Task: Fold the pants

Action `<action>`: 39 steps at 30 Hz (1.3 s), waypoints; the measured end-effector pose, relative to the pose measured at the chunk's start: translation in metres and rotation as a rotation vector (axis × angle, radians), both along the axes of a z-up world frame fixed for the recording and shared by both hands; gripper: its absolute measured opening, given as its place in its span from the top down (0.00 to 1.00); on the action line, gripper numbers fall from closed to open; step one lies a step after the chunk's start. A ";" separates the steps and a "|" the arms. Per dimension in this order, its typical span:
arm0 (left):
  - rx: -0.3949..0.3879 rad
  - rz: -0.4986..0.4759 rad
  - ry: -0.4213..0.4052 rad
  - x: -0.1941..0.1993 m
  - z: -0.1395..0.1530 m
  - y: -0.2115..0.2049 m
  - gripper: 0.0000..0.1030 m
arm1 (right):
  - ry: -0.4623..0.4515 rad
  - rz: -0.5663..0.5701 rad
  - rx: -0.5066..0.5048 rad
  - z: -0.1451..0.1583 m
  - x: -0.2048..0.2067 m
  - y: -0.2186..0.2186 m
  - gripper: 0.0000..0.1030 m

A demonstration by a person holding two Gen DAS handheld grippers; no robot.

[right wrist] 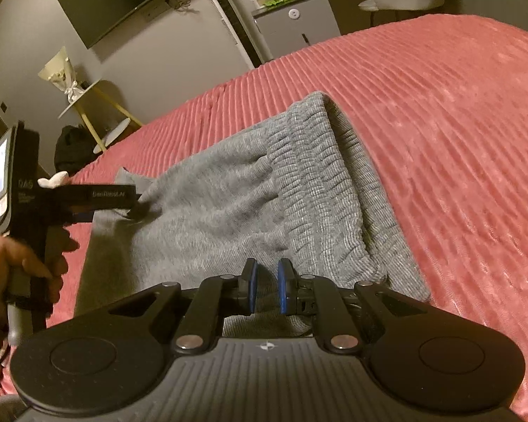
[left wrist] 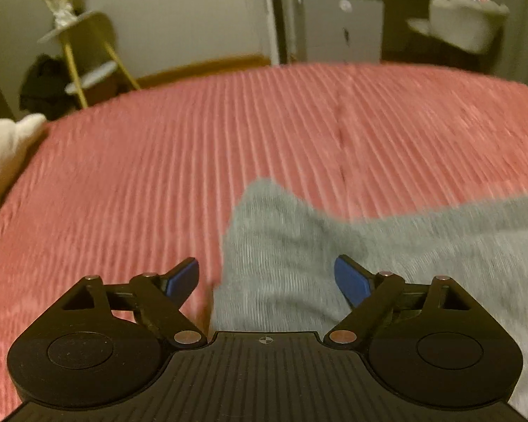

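Nearest the lens in the right wrist view, the right gripper [right wrist: 265, 286] has its blue pads drawn almost together on a fold of the grey knit pants [right wrist: 221, 204], low in the middle of the frame; the pinch looks meant to pin the near edge while the other side is worked. Just beyond it the ribbed elastic waistband [right wrist: 320, 190] runs up and away toward the centre of the frame, lying doubled on the pink ribbed bedspread [right wrist: 457, 140], which suggests the pants are already folded at least once. At the left edge, a hand [right wrist: 21, 270] grips the handle of the left gripper [right wrist: 137, 207], whose tip sits over the far left part of the fabric; contact cannot be told from here. In the left wrist view, the left gripper [left wrist: 266, 279] shows its jaws standing wide apart, with nothing between the pads; the pants [left wrist: 334, 256] lie below and to the right, their pointed corner [left wrist: 264, 186] rising mid-frame, probably the next spot to take. Farther off, a small round side table [right wrist: 88, 102] stands in the upper left and a grey cabinet [right wrist: 295, 31] sits at the top centre.
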State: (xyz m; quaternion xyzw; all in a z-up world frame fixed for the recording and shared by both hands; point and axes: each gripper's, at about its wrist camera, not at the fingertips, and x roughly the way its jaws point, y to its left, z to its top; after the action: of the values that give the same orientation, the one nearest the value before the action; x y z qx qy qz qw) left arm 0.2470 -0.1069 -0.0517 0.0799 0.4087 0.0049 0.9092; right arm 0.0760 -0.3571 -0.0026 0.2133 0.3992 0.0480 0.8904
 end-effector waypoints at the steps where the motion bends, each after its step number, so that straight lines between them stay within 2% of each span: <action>1: 0.061 0.004 -0.050 0.001 -0.003 -0.005 0.12 | -0.001 0.002 -0.010 0.000 0.000 0.002 0.89; 3: 0.185 0.010 -0.135 -0.001 -0.007 -0.018 0.09 | 0.000 0.005 -0.022 0.001 0.001 0.005 0.89; 4: 0.203 0.020 -0.156 -0.004 -0.005 -0.021 0.11 | 0.001 0.005 -0.024 0.001 0.001 0.006 0.89; 6: 0.175 0.032 -0.180 -0.014 0.005 -0.021 0.17 | 0.000 0.002 -0.021 0.000 0.001 0.005 0.89; 8: 0.130 0.042 -0.196 -0.037 0.017 -0.016 0.15 | 0.000 -0.004 -0.010 0.000 0.000 0.004 0.90; 10: 0.031 0.036 -0.179 -0.064 0.026 0.002 0.11 | -0.001 -0.009 0.003 -0.001 -0.001 0.002 0.90; 13: -0.152 -0.026 -0.034 -0.096 0.024 0.027 0.10 | -0.001 -0.011 0.012 -0.002 -0.001 0.001 0.89; 15: -0.218 -0.067 0.056 -0.112 0.009 0.037 0.10 | -0.001 -0.011 0.012 -0.002 -0.001 0.001 0.89; 16: -0.209 -0.083 0.101 -0.118 -0.004 0.040 0.10 | -0.001 -0.011 0.012 -0.002 -0.001 0.001 0.89; 17: -0.163 -0.057 0.127 -0.124 -0.014 0.042 0.04 | 0.000 -0.011 0.012 -0.002 -0.001 0.000 0.89; 18: -0.163 -0.007 0.133 -0.129 -0.020 0.049 0.01 | 0.001 -0.012 0.016 -0.002 -0.001 0.000 0.89; 20: -0.244 0.074 0.147 -0.133 -0.015 0.061 0.02 | 0.000 -0.013 0.032 -0.001 -0.003 -0.003 0.89; 21: -0.255 0.102 0.139 -0.136 -0.011 0.064 0.02 | -0.001 -0.015 0.032 0.000 -0.004 -0.003 0.89; 24: -0.210 0.088 0.092 -0.152 0.000 0.062 0.04 | -0.030 -0.027 0.013 0.007 -0.012 -0.001 0.86; 25: -0.194 0.079 0.078 -0.155 0.003 0.060 0.04 | -0.048 -0.039 -0.003 0.013 -0.017 0.001 0.82; 26: -0.180 0.067 0.075 -0.158 0.005 0.057 0.04 | -0.082 -0.029 -0.023 0.019 -0.023 0.006 0.72; 28: -0.161 0.050 0.095 -0.157 0.003 0.048 0.04 | -0.136 0.027 -0.045 0.028 -0.032 0.019 0.61; 30: -0.149 0.045 0.113 -0.154 -0.001 0.045 0.04 | -0.149 0.109 -0.011 0.030 -0.036 0.039 0.60; 32: -0.146 0.055 0.130 -0.155 -0.006 0.043 0.03 | -0.103 0.195 -0.011 0.020 -0.034 0.060 0.60; 34: -0.165 0.065 0.139 -0.159 -0.010 0.043 0.02 | -0.029 0.229 -0.136 0.009 -0.028 0.077 0.60; 36: -0.181 0.076 0.138 -0.158 -0.009 0.046 0.02 | -0.016 0.203 -0.164 0.009 -0.026 0.073 0.60; 38: -0.205 0.082 0.136 -0.158 -0.008 0.051 0.02 | -0.008 0.120 -0.231 0.015 -0.023 0.058 0.61; 39: -0.223 0.084 0.131 -0.158 -0.007 0.054 0.03 | -0.008 0.073 -0.234 0.017 -0.022 0.046 0.63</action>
State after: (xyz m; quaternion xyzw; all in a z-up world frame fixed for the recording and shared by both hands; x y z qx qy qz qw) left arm 0.0886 -0.0533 -0.0589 -0.0388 0.4679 -0.0077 0.8829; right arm 0.0537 -0.3107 0.0146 0.0932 0.4062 0.0344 0.9084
